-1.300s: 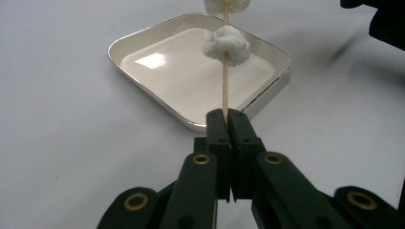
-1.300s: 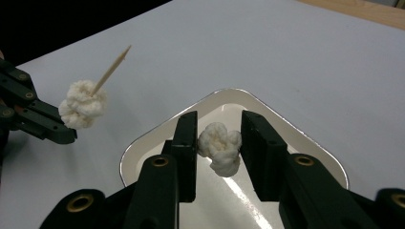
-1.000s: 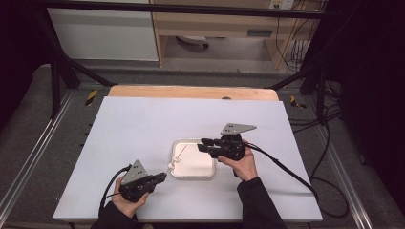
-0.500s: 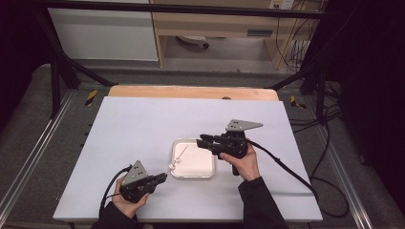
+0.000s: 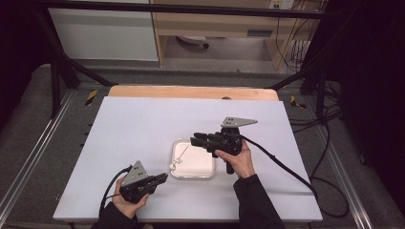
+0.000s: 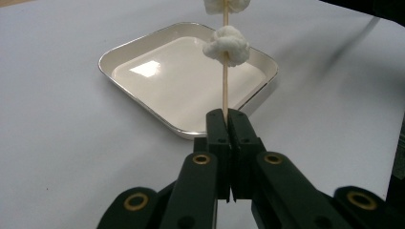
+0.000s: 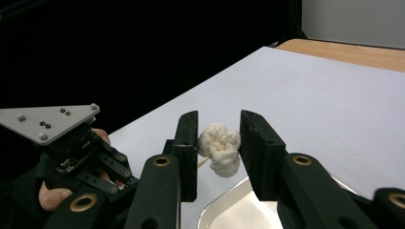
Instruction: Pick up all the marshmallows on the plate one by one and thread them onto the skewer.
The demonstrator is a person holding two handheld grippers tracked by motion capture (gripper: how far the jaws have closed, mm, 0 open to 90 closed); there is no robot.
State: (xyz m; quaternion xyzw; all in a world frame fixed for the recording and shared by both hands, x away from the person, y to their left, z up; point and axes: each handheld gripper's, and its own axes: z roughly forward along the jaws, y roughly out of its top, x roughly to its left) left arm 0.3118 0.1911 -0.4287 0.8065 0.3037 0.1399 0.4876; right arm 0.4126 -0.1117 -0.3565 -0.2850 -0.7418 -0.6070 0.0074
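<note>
A thin wooden skewer (image 6: 224, 90) rises from my left gripper (image 6: 228, 117), whose jaws are shut on its lower end. One white fluffy lump (image 6: 227, 44) is threaded on the skewer above the white square tray (image 6: 143, 102), and a second lump sits higher up. In the right gripper view, my right gripper (image 7: 218, 138) has that upper lump (image 7: 219, 145) between its jaws, which touch it on both sides. From the high view, the left gripper (image 5: 165, 177) is at the tray's near-left corner. The right gripper (image 5: 193, 140) reaches over the tray (image 5: 203, 167) from the right, at the skewer's (image 5: 182, 152) far end.
The tray sits mid-table on a white sheet (image 5: 133, 129), with a wooden strip (image 5: 191, 91) along the far edge. Black frame rails and cables surround the table. A cable (image 5: 282, 164) trails right from the right gripper. The left hand and its gripper (image 7: 71, 148) show in the right gripper view.
The right gripper has edged slightly left and up over the tray. The left gripper and skewer have stayed put.
</note>
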